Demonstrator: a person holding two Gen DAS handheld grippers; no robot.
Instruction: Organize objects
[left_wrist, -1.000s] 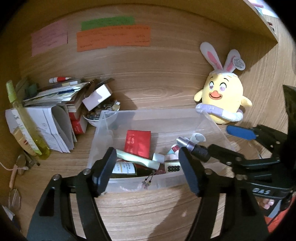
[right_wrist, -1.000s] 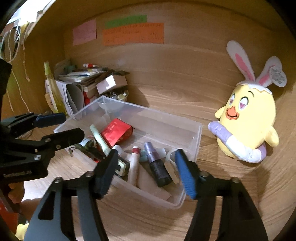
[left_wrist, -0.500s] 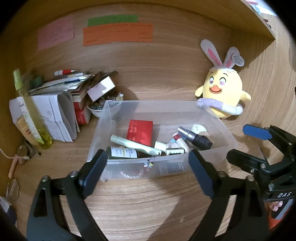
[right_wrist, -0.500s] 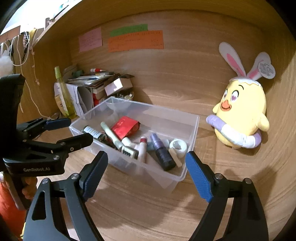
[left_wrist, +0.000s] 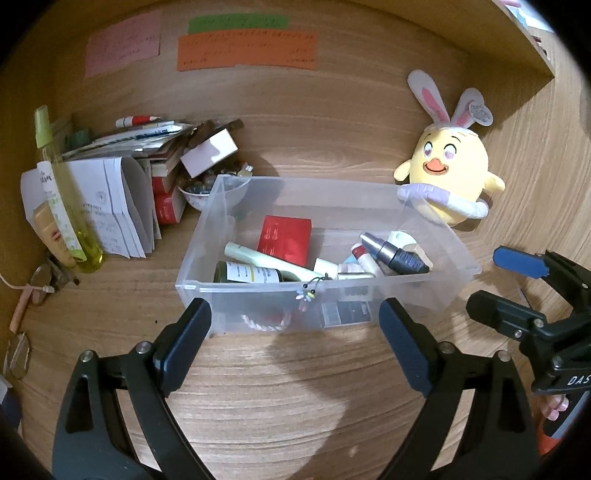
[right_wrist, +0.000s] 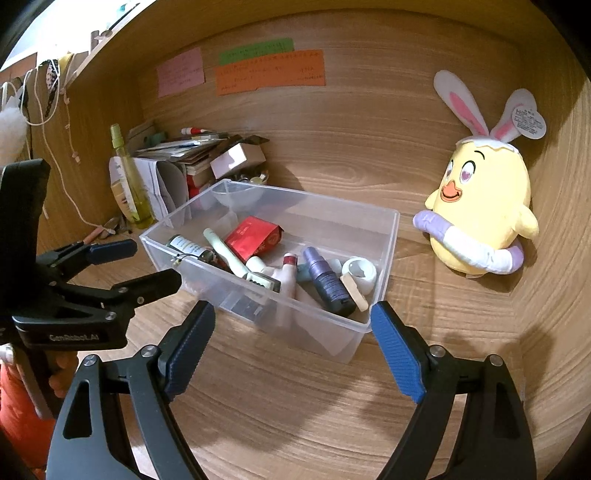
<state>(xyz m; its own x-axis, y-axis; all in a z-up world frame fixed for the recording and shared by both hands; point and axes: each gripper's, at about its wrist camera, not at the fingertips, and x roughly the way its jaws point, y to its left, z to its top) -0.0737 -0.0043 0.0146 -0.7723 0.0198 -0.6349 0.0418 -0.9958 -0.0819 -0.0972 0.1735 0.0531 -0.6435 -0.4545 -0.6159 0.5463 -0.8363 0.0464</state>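
Wood-grain desk and matching back wall frame a clear plastic bin, where a red packet, dark bottle, pale tube and purple-capped cosmetic lie loose, apparently gathered for tidying. Short of the bin's near wall, the left gripper and right gripper hang spread wide, holding nothing. A yellow chick plush leans on the wall right of the bin; piled papers crowd its left, under coloured notes.
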